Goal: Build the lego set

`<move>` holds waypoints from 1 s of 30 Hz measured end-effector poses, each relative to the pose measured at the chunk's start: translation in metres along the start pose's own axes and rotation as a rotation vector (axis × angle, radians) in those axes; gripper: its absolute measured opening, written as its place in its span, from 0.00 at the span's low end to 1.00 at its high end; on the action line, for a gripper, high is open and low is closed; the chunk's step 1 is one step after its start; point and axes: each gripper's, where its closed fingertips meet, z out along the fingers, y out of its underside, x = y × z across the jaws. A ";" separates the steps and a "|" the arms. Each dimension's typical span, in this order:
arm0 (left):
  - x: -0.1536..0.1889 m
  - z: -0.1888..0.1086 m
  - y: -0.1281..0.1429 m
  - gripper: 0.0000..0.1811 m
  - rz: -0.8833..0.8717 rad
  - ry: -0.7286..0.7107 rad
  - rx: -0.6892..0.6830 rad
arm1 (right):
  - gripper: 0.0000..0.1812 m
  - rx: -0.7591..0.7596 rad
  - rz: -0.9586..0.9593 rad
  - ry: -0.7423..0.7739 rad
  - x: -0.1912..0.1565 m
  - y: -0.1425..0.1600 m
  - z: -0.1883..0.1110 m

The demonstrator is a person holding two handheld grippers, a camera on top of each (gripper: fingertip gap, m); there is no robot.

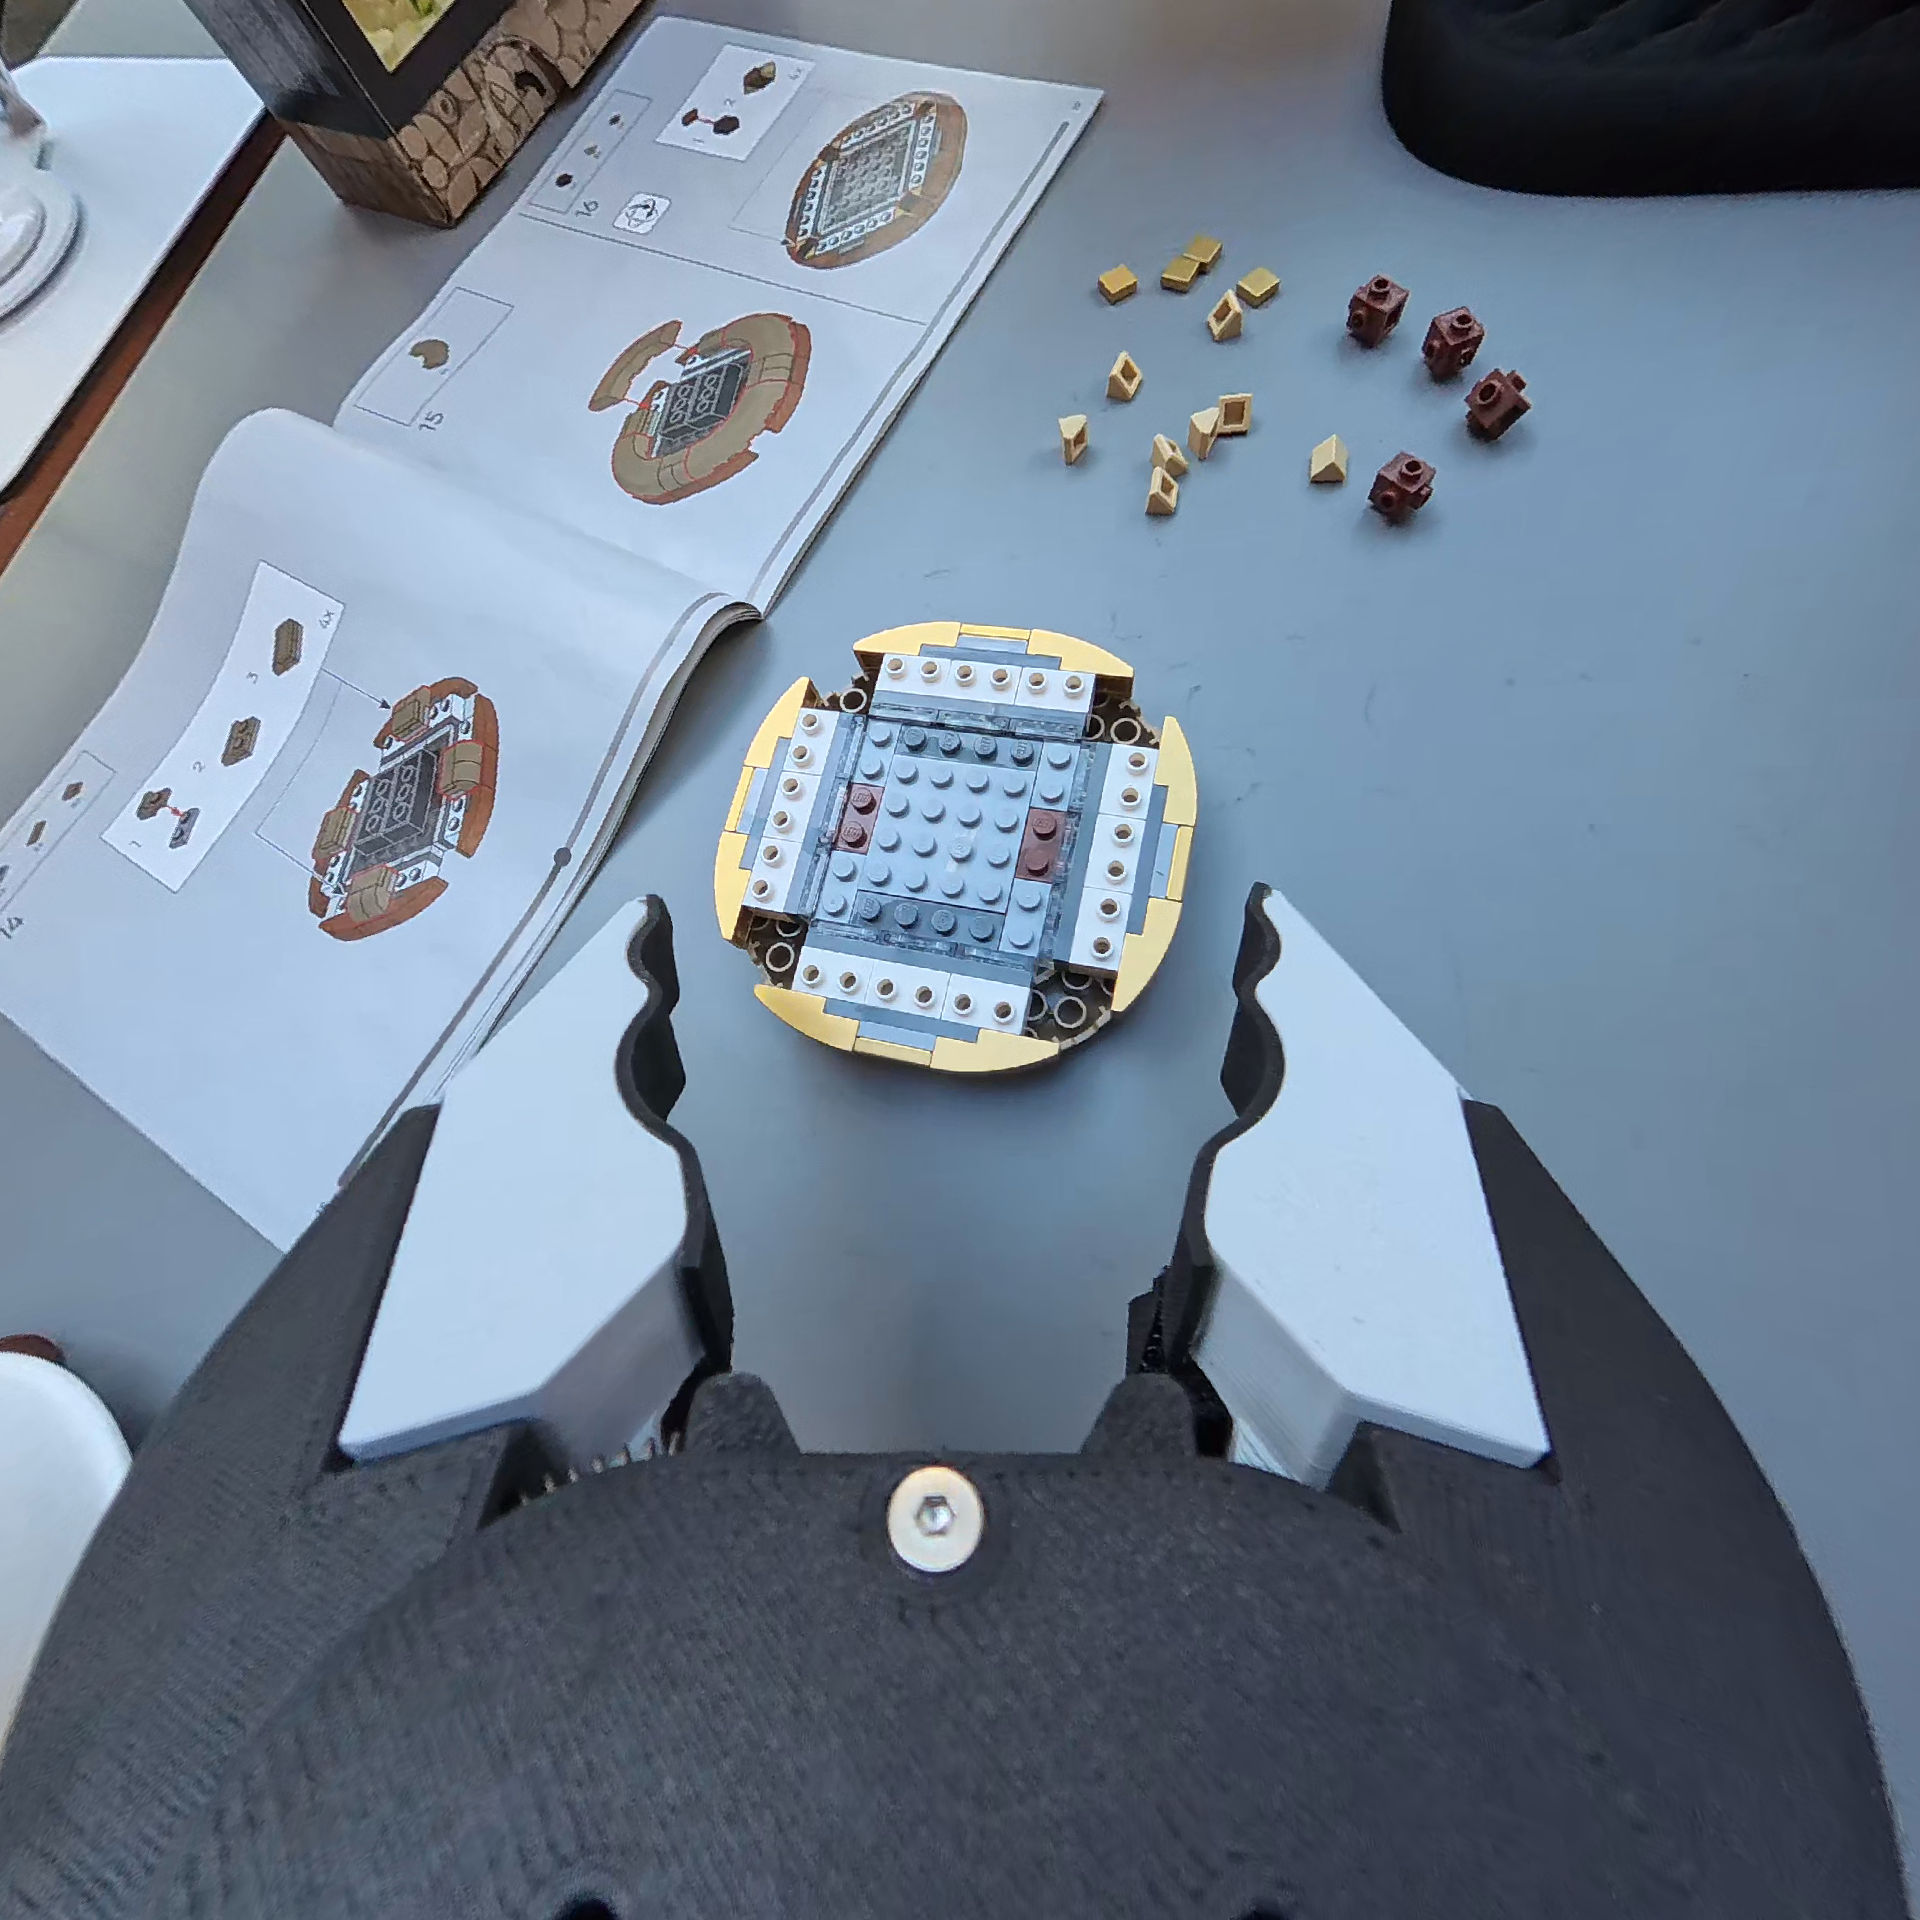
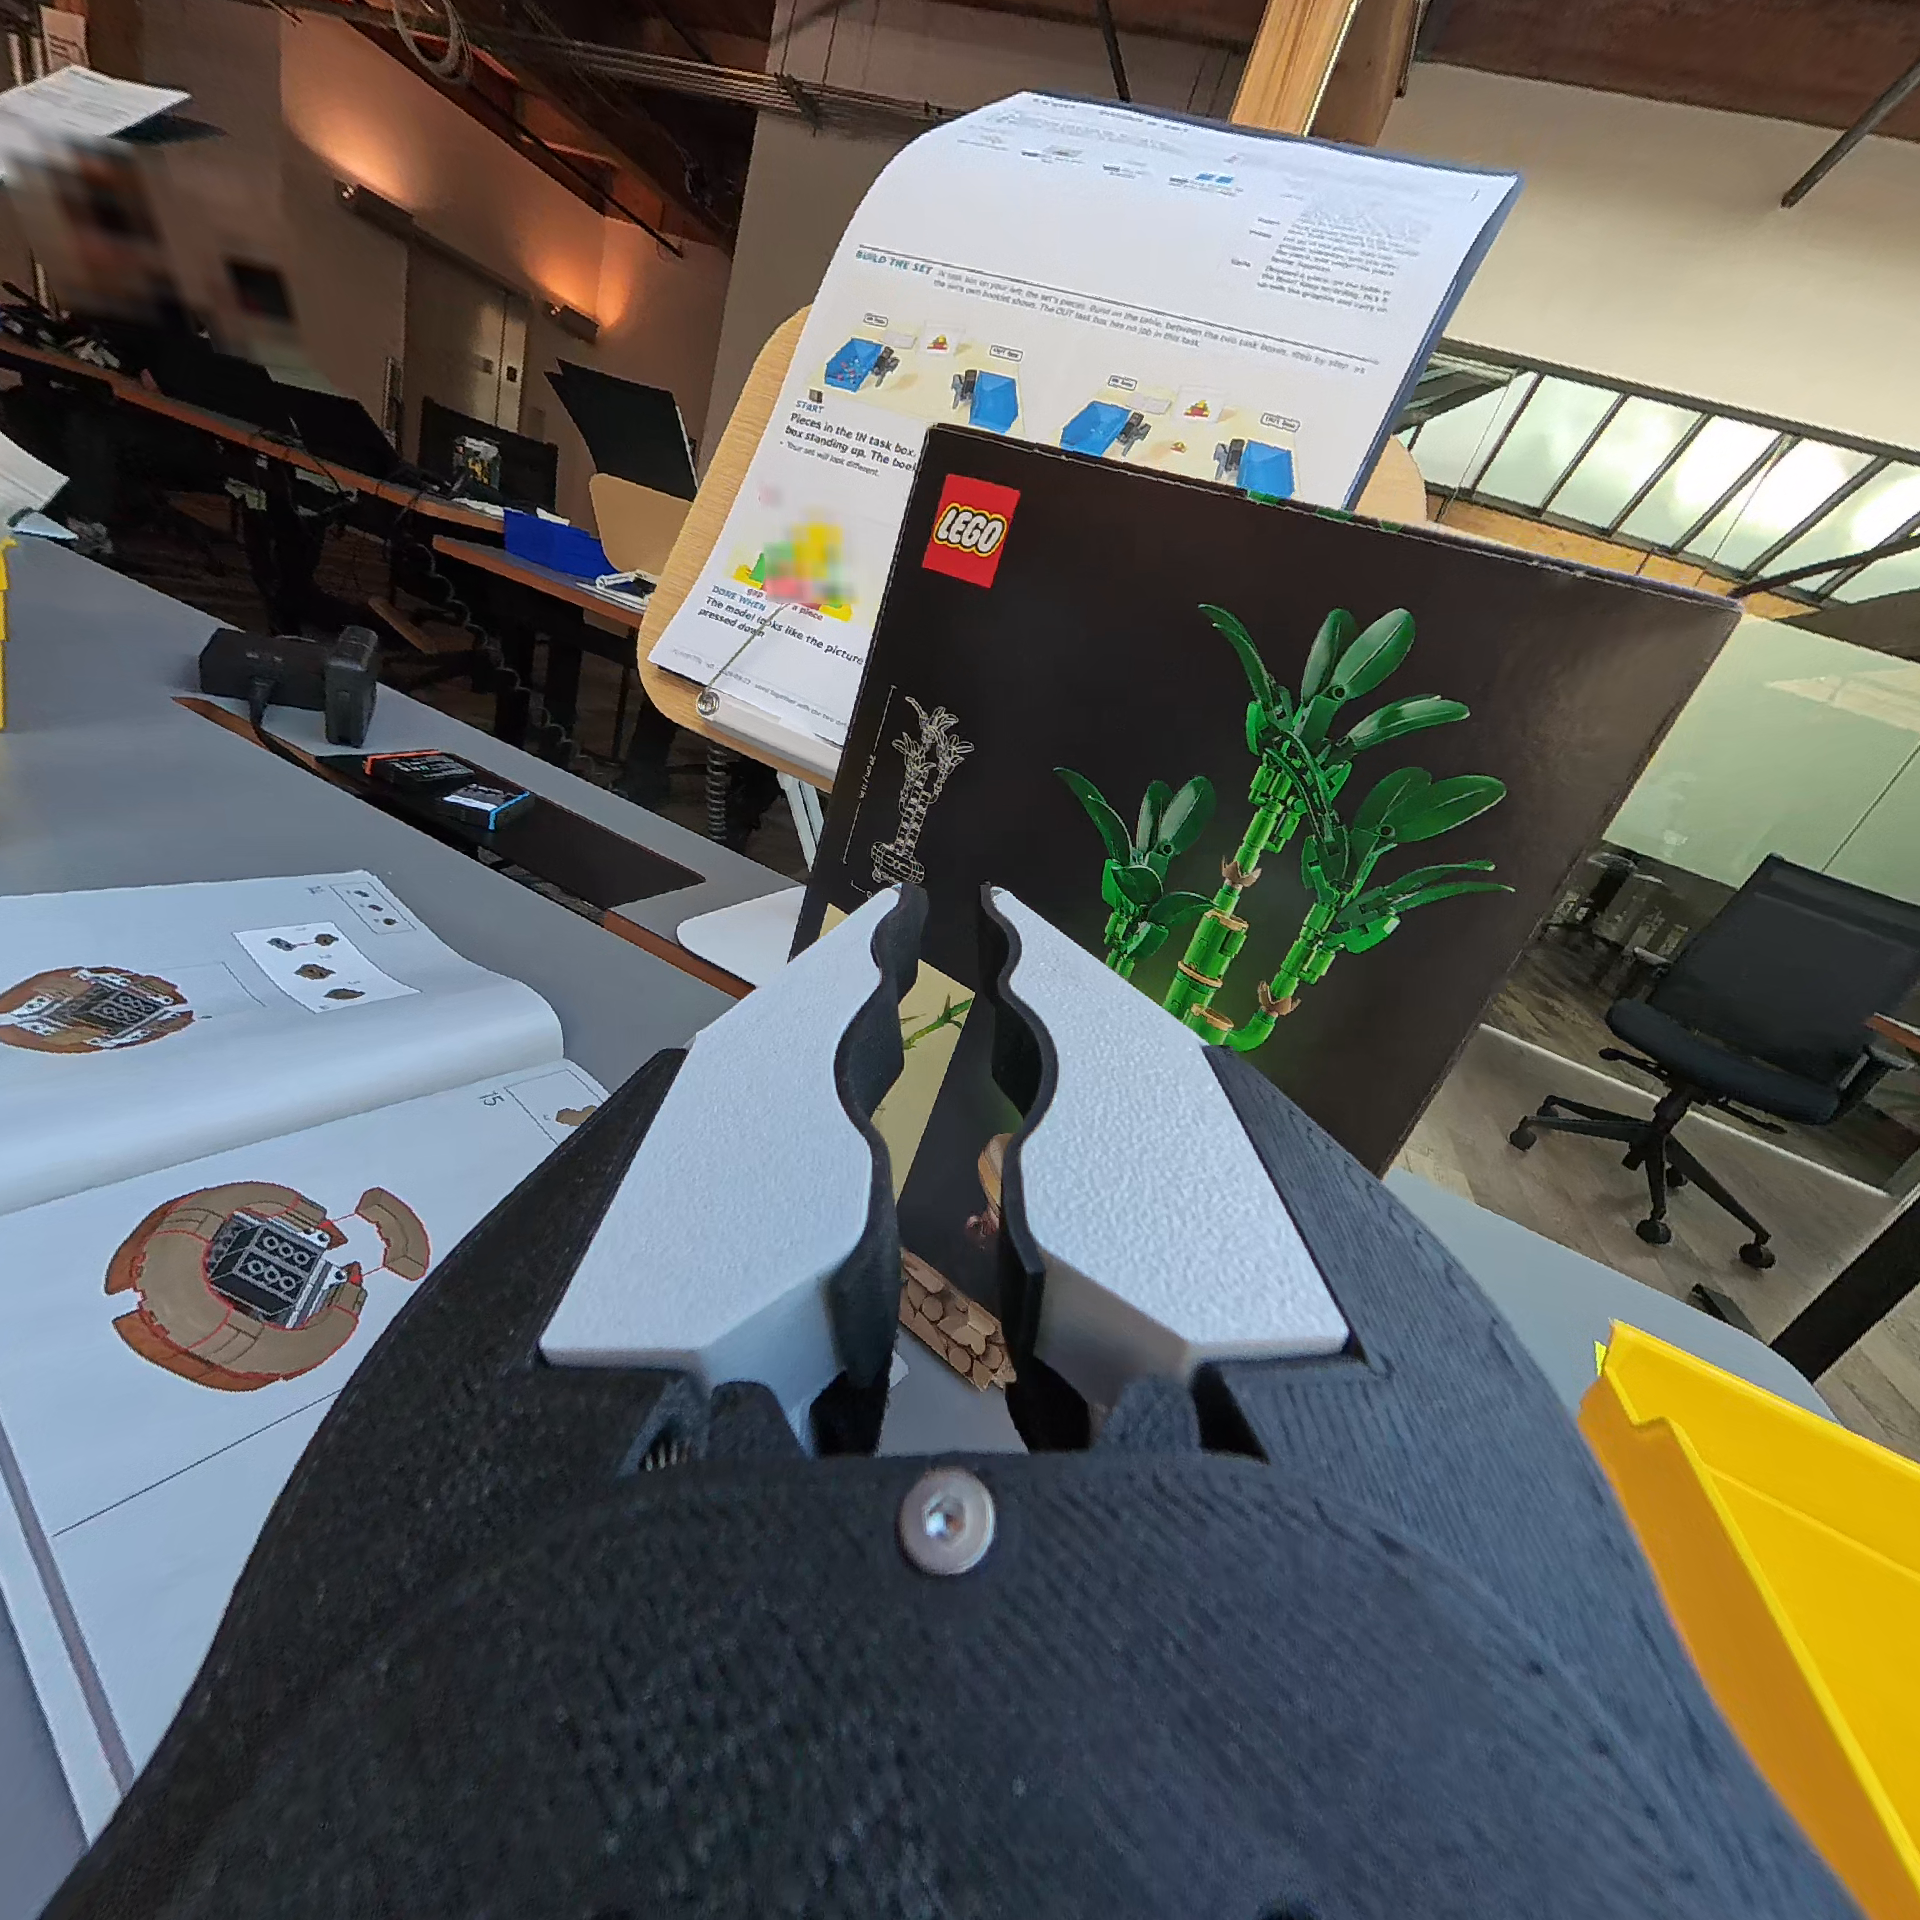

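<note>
In the left wrist view a round lego base (image 1: 956,842) lies flat on the grey table (image 1: 1558,831). It has a grey studded middle, white bricks on its four sides and a gold rim. My left gripper (image 1: 956,909) is open and empty, with its fingertips on either side of the base's near edge, above it. Beyond the base to the right lie several tan slope pieces (image 1: 1174,436), gold tiles (image 1: 1190,265) and dark brown bricks (image 1: 1449,343). My right gripper (image 2: 951,894) is raised and points at the lego box (image 2: 1299,779). Its jaws are almost together and hold nothing.
The open instruction booklet (image 1: 499,582) lies left of the base and also shows in the right wrist view (image 2: 260,1143). The box corner (image 1: 395,114) stands at the far left, and a black object (image 1: 1662,94) at the far right. A yellow bin (image 2: 1766,1579) sits at the right. A printed sheet on a stand (image 2: 1091,364) is behind the box. Left tips to right tips: about 35 cm. To the black object (image 1: 1662,94): left tips about 25 cm, right tips about 30 cm.
</note>
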 end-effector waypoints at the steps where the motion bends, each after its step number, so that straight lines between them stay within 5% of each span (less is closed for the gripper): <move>1: -0.001 0.001 0.001 0.60 0.002 0.005 -0.002 | 0.05 0.004 -0.008 -0.004 -0.002 -0.003 0.000; 11: -0.009 0.016 -0.007 0.70 -0.038 0.128 0.023 | 0.05 0.012 -0.157 -0.028 -0.024 -0.024 -0.004; 22: -0.006 0.027 0.010 0.65 -0.008 0.123 -0.023 | 0.06 -0.048 -0.102 -0.034 -0.020 0.004 0.001; 30: -0.004 0.029 0.006 0.58 -0.004 0.125 0.014 | 0.06 -0.056 -0.107 -0.155 -0.051 -0.004 0.008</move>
